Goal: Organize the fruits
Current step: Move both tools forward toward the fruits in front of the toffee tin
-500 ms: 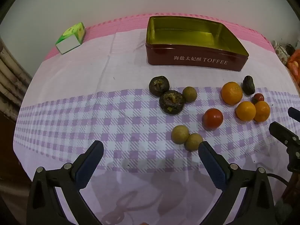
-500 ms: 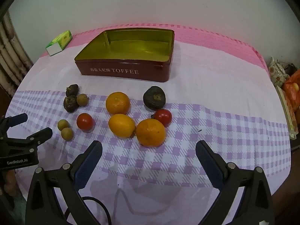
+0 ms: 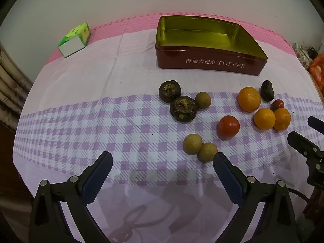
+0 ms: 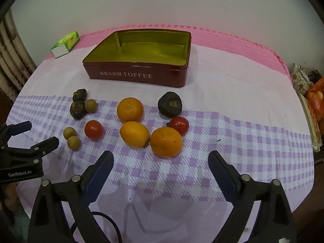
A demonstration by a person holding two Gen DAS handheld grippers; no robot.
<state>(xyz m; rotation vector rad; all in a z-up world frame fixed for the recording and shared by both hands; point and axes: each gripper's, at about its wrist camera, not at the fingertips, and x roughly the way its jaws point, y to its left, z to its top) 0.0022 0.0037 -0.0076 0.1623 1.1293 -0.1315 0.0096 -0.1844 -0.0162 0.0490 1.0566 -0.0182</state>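
An empty red TOFFEE tin stands at the back of the table. In front of it lie loose fruits: three oranges, two red tomatoes, three dark wrinkled fruits and three small tan longans. My left gripper is open and empty, hovering just left of the longan pair. My right gripper is open and empty, just in front of the oranges.
A green and white carton lies at the back left. The checked cloth covers the table. A teapot and orange bags sit past the right edge. Each gripper shows in the other's view.
Both grippers have crept slightly forward toward the fruits. Nothing has been taken hold of; the fruits lie where they were.
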